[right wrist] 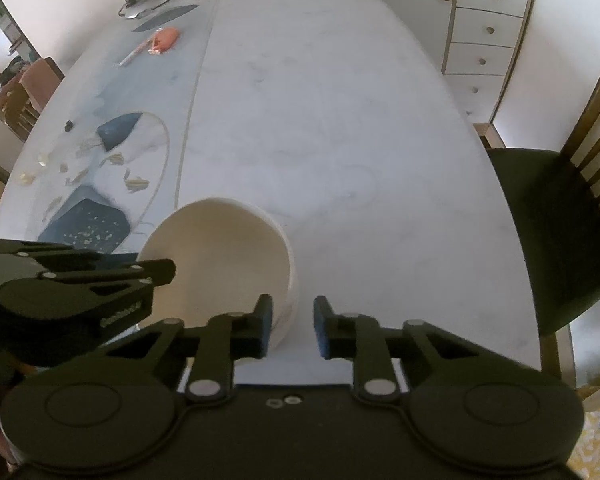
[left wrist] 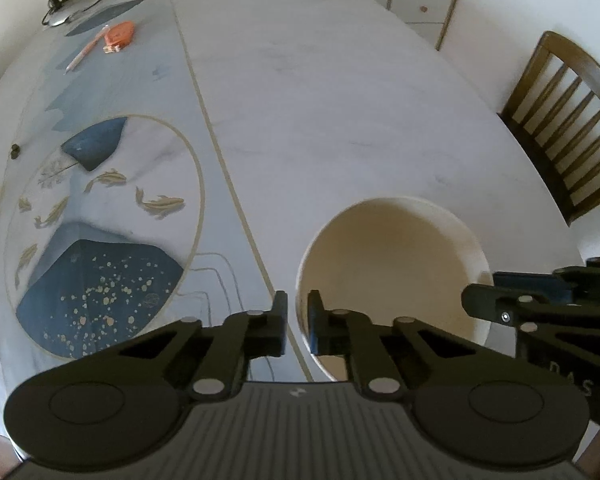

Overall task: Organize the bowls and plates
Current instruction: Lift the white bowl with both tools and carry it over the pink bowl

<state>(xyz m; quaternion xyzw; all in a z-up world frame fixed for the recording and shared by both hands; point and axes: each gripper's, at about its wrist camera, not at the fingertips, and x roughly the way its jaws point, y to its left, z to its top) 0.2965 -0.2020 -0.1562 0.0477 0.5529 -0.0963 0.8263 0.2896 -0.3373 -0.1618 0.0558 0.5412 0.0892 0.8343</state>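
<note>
A cream bowl point(left wrist: 392, 264) stands over the near part of the table; it also shows in the right wrist view point(right wrist: 224, 256). My left gripper point(left wrist: 297, 316) has its fingers close together on either side of the bowl's left rim, gripping it. My right gripper point(right wrist: 293, 322) is open around the bowl's right rim, one finger inside and one outside, with a gap on the outer side. The right gripper's finger point(left wrist: 496, 300) shows at the bowl's right edge in the left wrist view. The left gripper's finger point(right wrist: 140, 276) shows at the bowl's left edge in the right wrist view.
The table point(left wrist: 320, 100) has a painted mat with fish point(left wrist: 100, 220) on its left. An orange packet point(left wrist: 118, 34) and a lamp base point(left wrist: 76, 4) lie far left. A wooden chair point(left wrist: 568, 128) stands at the right. A white drawer cabinet point(right wrist: 484, 20) is behind.
</note>
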